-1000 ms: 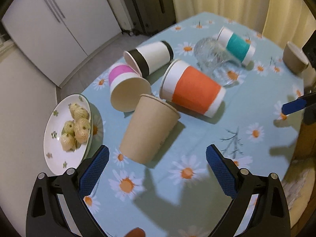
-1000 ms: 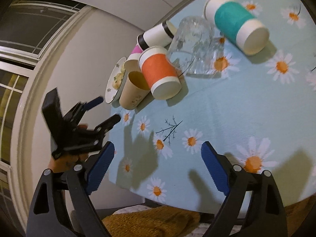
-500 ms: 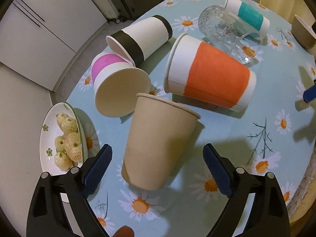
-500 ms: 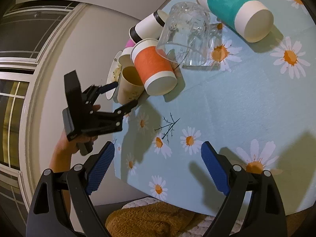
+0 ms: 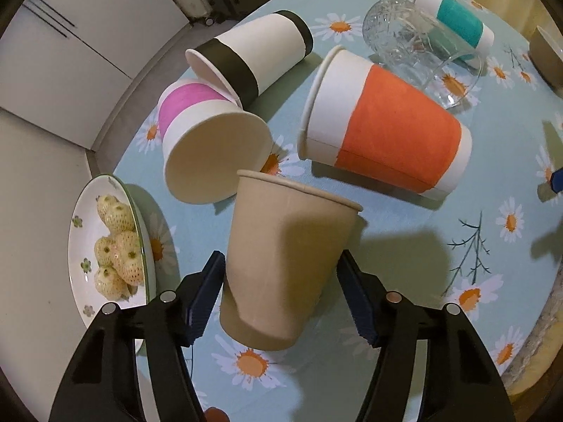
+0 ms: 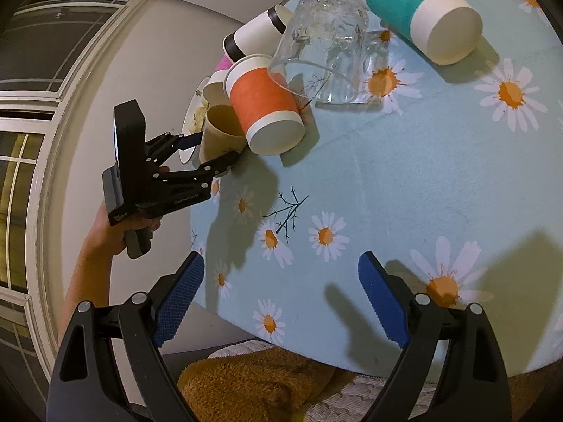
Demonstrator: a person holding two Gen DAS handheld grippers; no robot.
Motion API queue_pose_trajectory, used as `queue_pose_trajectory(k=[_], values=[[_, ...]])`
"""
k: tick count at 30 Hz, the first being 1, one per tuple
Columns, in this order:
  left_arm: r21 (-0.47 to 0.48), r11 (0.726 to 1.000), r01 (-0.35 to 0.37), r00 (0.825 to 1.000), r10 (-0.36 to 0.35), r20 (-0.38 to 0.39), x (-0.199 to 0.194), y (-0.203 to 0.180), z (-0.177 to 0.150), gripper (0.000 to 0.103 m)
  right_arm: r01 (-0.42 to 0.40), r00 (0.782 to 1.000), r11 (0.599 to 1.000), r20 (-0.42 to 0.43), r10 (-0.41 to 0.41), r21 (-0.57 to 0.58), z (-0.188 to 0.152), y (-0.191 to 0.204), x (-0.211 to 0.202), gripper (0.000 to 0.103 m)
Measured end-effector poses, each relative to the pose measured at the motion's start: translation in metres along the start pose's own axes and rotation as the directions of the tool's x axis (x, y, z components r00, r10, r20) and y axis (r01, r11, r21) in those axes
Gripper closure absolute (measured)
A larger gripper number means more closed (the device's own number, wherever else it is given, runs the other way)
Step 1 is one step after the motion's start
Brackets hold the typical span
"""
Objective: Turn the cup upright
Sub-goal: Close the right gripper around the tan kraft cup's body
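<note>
Cup (image 5: 285, 267) — tan, tilted — between left hand-held gripper (image 5: 281, 295) pads.

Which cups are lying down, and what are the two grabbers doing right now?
brown cup: on its side, between the left gripper's fingers
orange cup: on its side
pink cup: on its side
black-banded cup: on its side
teal cup: on its side
glass mug: tipped over
plate: holding pale berries
left gripper: fingers around the brown cup; contact unclear
right gripper: open, empty, above the table
</note>
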State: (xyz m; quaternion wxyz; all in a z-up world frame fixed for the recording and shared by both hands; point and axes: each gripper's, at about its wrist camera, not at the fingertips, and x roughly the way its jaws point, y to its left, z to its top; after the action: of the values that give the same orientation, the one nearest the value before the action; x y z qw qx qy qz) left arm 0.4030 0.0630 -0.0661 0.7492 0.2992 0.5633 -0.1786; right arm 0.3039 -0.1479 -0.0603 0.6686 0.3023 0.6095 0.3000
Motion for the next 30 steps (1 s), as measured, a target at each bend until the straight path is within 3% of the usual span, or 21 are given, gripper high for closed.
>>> queue_pose_trajectory(k=[9, 15, 20, 23, 26, 30], values=[[-0.185, 0.979, 0.089, 0.996, -0.092, -0.005, -0.029, 0.007, -0.012, 0.040, -0.039, 0.999, 0.999, 0.019, 0.039, 0.005, 0.001, -0.001, -0.016, 0.014], [-0.417, 0.895, 0.157, 0.988, -0.146, 0.057, -0.057, -0.003, -0.032, 0.040, -0.045, 0.998, 0.999, 0.043, 0.045, -0.007, 0.003, 0.000, -0.033, 0.014], [-0.572, 0.800, 0.180, 0.984, -0.152, 0.098, -0.072, -0.025, -0.051, 0.040, -0.056, 0.997, 0.998, 0.053, 0.055, 0.013, 0.003, -0.009, -0.046, 0.014], [-0.710, 0.667, 0.226, 0.971, -0.208, 0.114, -0.069, -0.038, -0.062, 0.040, -0.056, 0.996, 0.998, 0.068, 0.053, 0.038, 0.001, -0.014, -0.055, 0.014], [-0.765, 0.597, 0.244, 0.963, -0.243, 0.118, -0.061, -0.051, -0.067, 0.040, -0.076, 0.995, 0.996, 0.072, 0.072, 0.057, -0.002, -0.020, -0.064, 0.014], [-0.834, 0.478, 0.276, 0.946, -0.287, 0.148, -0.056, -0.071, -0.068, 0.040, -0.100, 0.993, 0.992, 0.076, 0.094, 0.076, -0.007, -0.027, -0.075, 0.014]])
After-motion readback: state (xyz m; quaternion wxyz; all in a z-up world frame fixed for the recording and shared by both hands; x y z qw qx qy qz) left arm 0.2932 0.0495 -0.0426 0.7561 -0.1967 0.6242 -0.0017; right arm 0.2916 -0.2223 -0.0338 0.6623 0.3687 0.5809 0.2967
